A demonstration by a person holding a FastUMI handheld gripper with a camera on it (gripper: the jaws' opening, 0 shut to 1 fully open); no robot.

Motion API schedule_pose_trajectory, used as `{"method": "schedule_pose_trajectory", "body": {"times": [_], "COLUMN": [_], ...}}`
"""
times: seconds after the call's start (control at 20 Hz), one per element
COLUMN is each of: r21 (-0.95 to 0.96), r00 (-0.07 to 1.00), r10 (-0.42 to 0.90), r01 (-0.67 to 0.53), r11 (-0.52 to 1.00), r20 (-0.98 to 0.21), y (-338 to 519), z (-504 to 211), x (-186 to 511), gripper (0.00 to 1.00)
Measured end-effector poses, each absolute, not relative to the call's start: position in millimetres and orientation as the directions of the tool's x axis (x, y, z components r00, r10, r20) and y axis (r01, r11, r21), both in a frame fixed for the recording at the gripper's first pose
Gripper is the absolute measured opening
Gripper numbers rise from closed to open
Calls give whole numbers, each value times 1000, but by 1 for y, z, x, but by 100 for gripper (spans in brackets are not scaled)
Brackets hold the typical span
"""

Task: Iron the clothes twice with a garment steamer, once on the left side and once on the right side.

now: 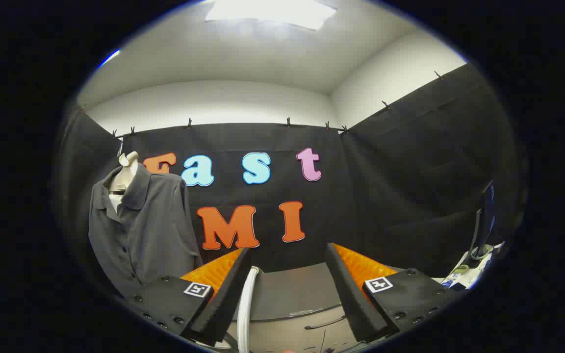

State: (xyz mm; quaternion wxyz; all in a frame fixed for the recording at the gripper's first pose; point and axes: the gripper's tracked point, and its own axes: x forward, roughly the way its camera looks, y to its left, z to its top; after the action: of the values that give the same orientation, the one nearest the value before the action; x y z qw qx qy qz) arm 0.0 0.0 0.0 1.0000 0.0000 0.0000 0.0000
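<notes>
The grey shirt (140, 230) hangs on a pale mannequin form (125, 174), off to the left of the hand-held gripper (287, 294) and beyond its fingers, against the black booth wall. It looks like thin, soft cloth that will give and swing under any push, so it likely wants light passes down each front panel, not pressure. A white curved piece (245, 309), perhaps the steamer's hose or handle, rises just inside the left finger (223, 294); whether it touches the finger cannot be told, and the steamer's body is not clear from here. If it is a hose, it should be light and bendy, and the firmer handle would be the better place to grip. The fingers stand spread wide, nothing pinched between them, with a grey surface (292, 289) ahead.
</notes>
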Motion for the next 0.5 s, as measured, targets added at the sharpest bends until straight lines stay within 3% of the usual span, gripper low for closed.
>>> {"method": "schedule_pose_trajectory", "body": {"times": [0.5], "r21": [-17], "r00": [1000], "r10": [22], "r01": [-22], "r11": [1000], "r20": [-3], "y": [1], "z": [-3], "x": [5], "gripper": [98]}}
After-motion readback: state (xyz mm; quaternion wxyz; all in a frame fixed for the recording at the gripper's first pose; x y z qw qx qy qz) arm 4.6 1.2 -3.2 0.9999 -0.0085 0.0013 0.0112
